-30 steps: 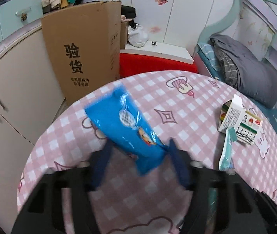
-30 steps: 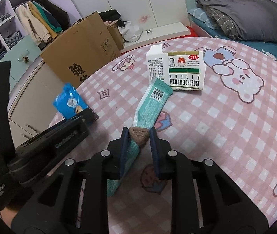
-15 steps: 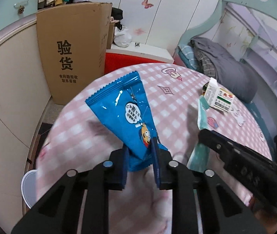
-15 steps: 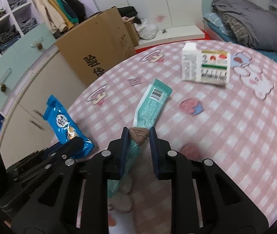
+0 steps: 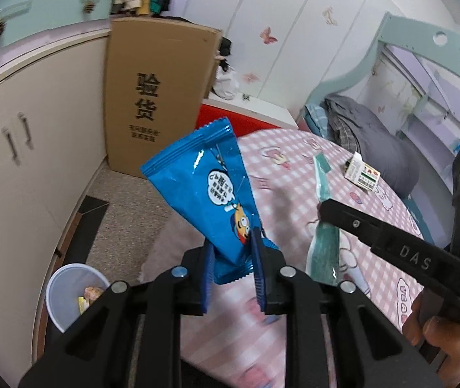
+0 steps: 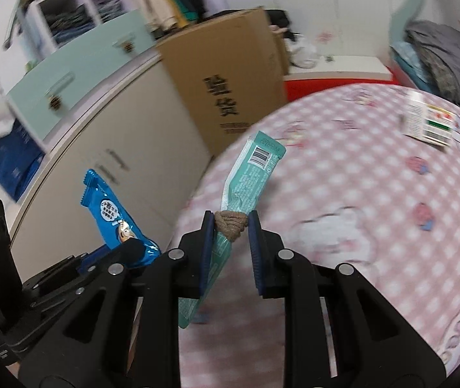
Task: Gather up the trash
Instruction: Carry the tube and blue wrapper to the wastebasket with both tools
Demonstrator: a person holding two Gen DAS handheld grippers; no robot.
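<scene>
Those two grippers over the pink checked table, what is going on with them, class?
A person is clearing trash with a handheld gripper in each hand. The left gripper has its jaws shut on a blue snack packet, held up off the table. The right gripper is shut on a teal wrapper together with a small brown wad. A white bin with some trash inside stands on the floor beside the table. A small carton lies on the tablecloth.

cream cabinets (image 5: 19, 161) left | cardboard box (image 5: 152, 97) beside | speckled floor (image 5: 126, 207) | bed (image 5: 375, 142) right
</scene>
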